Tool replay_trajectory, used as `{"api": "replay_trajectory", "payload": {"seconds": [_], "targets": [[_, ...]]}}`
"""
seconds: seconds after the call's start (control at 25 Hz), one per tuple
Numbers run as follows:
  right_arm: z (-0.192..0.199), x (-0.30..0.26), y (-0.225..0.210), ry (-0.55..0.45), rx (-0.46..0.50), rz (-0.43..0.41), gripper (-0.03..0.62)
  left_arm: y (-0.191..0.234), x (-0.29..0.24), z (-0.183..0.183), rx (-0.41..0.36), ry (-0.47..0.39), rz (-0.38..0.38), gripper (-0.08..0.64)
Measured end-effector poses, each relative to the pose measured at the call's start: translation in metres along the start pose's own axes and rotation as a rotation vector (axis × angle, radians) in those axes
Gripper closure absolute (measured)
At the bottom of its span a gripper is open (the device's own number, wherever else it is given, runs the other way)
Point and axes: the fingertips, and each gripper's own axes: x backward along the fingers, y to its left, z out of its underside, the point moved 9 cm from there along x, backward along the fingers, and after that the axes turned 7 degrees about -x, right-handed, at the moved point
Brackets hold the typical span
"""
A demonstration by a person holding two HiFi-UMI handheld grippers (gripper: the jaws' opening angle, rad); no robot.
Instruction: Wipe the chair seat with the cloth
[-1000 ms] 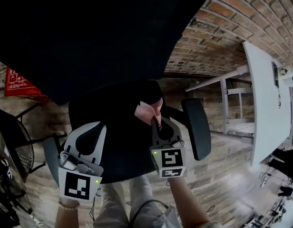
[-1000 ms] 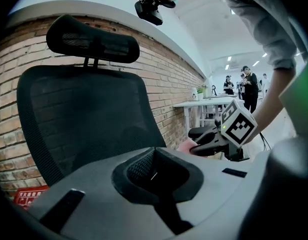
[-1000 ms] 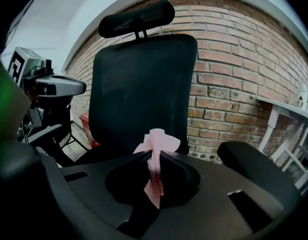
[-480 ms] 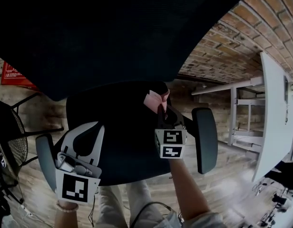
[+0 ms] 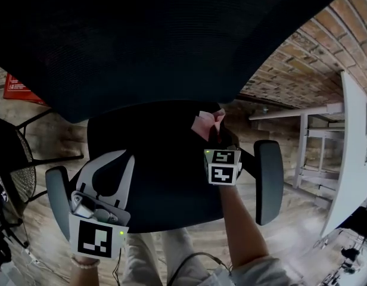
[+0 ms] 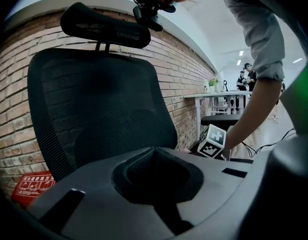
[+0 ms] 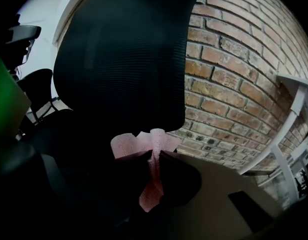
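Our right tongs clench the cloth over the back right of the seat. We should press it flat and sweep in overlapping strokes. Left tongs rest closed, empty.

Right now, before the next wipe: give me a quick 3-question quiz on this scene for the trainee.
1. Multiple choice: what is the right gripper shut on?
A. a pink cloth
B. a yellow sponge
C. nothing

2. True or false: the left gripper also grips the cloth.

3. Fill in: the wall behind the office chair is made of ____.

Key: 1 A. 2 False: its jaws are together with nothing between them. 3 brick.
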Motion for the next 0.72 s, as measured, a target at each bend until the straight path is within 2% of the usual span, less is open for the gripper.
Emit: {"api": "replay_trajectory", "payload": {"seconds": [0.4, 0.72], "targets": [[-0.007, -0.021, 0.004, -0.001, -0.054, -0.003, 0.537, 0.009, 0.007, 0.007, 0.035, 0.011, -0.039, 0.541], [-0.018, -0.031, 0.044, -0.014, -0.033, -0.090, 0.537, 0.016, 0.020, 0.009, 0.031, 0.008, -0.051, 0.541]]}}
